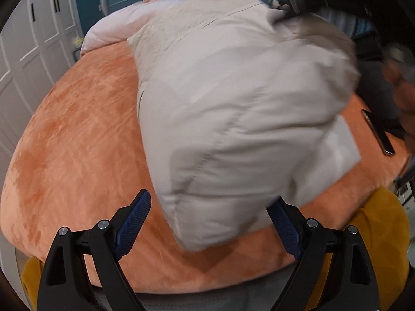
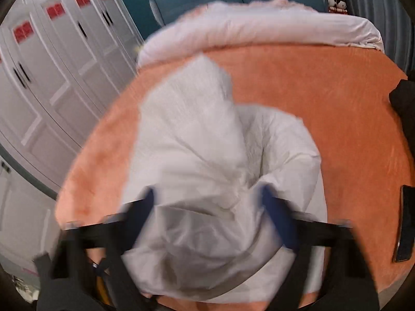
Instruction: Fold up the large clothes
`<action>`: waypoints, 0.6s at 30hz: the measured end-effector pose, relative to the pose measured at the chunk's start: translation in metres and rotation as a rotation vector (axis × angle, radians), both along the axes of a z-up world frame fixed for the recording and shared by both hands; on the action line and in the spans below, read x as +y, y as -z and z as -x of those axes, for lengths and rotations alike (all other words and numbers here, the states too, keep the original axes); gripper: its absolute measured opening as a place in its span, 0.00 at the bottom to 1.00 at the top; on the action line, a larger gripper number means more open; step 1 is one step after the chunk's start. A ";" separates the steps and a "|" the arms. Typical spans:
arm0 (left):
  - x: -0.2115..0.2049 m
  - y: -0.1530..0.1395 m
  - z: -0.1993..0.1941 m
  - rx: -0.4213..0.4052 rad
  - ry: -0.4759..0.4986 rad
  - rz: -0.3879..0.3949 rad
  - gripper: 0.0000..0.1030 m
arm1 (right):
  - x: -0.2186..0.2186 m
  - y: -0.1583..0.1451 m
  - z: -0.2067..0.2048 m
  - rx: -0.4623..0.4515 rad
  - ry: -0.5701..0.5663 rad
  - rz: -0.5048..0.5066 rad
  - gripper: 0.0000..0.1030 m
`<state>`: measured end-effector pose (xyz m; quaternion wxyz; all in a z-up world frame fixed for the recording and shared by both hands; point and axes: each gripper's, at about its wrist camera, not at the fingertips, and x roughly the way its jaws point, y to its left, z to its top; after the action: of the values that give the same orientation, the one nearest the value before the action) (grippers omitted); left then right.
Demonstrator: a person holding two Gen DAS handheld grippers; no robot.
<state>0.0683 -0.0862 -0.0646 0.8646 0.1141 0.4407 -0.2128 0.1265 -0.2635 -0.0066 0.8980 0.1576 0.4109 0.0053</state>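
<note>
A pale padded coat (image 1: pixel 241 108) was seen bunched on an orange bedspread (image 1: pixel 77 134), filling the centre of both views. The left gripper (image 1: pixel 210 223) was held wide apart, a lower corner of the coat lying between its blue pads (image 1: pixel 133 224) without being pressed. The right gripper (image 2: pixel 207 223) was blurred; coat fabric lay between its fingers, but whether it was pinched could not be told. A white quilt (image 2: pixel 272 31) lay at twelve o'clock, a dark phone (image 2: pixel 406 223) at three o'clock.
</note>
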 end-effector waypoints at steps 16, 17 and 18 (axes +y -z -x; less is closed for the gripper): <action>-0.038 -0.016 0.027 -0.040 0.187 -0.020 0.32 | -0.098 0.106 0.108 0.027 0.287 -0.286 0.01; -0.042 -0.012 0.030 -0.059 0.194 -0.045 0.33 | -0.096 0.113 0.104 0.044 0.288 -0.267 0.01; -0.043 -0.010 0.033 -0.074 0.200 -0.069 0.33 | -0.095 0.118 0.100 0.055 0.291 -0.254 0.01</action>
<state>0.0355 -0.1296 -0.0545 0.8503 0.1948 0.4019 -0.2783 0.0269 -0.3583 -0.1247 0.8506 0.3276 0.4041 -0.0769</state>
